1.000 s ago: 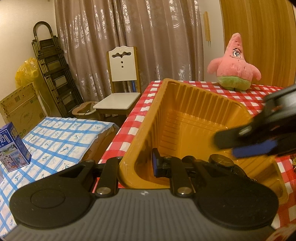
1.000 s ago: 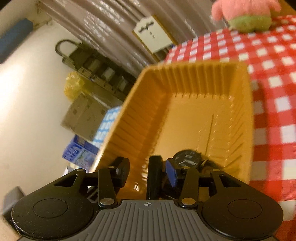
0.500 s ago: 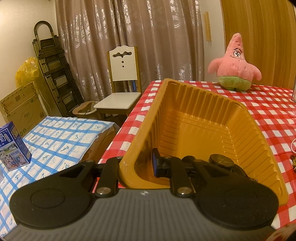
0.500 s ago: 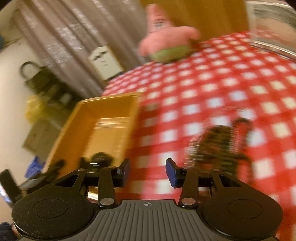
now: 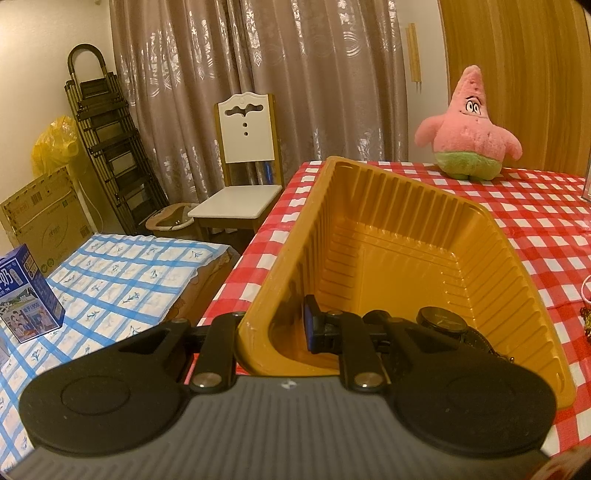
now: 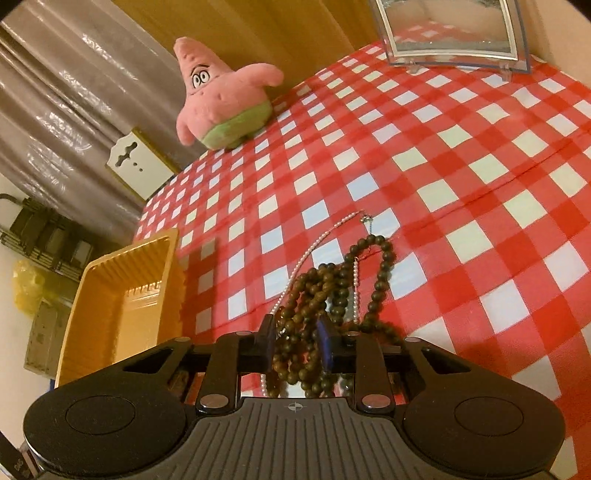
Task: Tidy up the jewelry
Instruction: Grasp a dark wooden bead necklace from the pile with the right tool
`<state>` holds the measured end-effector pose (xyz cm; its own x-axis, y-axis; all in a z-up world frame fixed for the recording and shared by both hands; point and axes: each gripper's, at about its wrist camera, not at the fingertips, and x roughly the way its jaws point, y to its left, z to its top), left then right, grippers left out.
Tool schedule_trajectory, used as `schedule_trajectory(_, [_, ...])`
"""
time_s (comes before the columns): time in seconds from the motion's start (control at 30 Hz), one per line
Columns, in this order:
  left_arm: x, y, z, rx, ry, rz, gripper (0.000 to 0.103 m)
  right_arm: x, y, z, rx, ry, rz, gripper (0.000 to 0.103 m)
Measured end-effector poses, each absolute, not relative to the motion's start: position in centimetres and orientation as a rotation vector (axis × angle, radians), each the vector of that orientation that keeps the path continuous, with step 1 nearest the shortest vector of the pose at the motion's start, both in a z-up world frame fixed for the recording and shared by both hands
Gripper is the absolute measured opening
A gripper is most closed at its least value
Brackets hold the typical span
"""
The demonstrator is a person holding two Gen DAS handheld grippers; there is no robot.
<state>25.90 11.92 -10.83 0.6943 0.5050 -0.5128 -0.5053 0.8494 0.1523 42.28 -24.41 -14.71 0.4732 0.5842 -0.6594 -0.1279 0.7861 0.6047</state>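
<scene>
An orange plastic tray [image 5: 388, 236] stands on the red checked tablecloth with a black watch [image 5: 439, 319] lying at its near end. My left gripper [image 5: 273, 325] is shut on the tray's near wall, one finger outside and the blue pad inside. To the right of the tray [image 6: 122, 295], a bunched brown bead necklace [image 6: 325, 280] lies tangled with a thin pearl chain [image 6: 317, 243]. My right gripper [image 6: 295, 332] is down over the near part of the bunch. Its jaws are closing with beads between them. The beads still lie loose on the cloth.
A pink star plush [image 6: 221, 96] sits at the table's far edge, and a clear acrylic stand [image 6: 450, 29] is at the far right. Left of the table are a white chair [image 5: 240, 184] and a blue carton [image 5: 26, 295] on a blue checked cloth.
My right gripper left the tray, swung right across the cloth to the bead pile, and its jaws narrowed. The watch stayed in the tray. The left gripper kept still.
</scene>
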Motion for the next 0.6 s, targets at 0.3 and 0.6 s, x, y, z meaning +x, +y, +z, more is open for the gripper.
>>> schedule_trajectory(0.3, [25.98,11.90,-10.86,-0.002,0.573,0.564,0.017,42.77,-23.41,-14.87,0.509,0.988,0.472,0.026])
schedule_trajectory(0.6, [26.00,11.89,-10.86,-0.002,0.573,0.564,0.017,42.89,-23.21,-14.90,0.502,0.987,0.472,0.026])
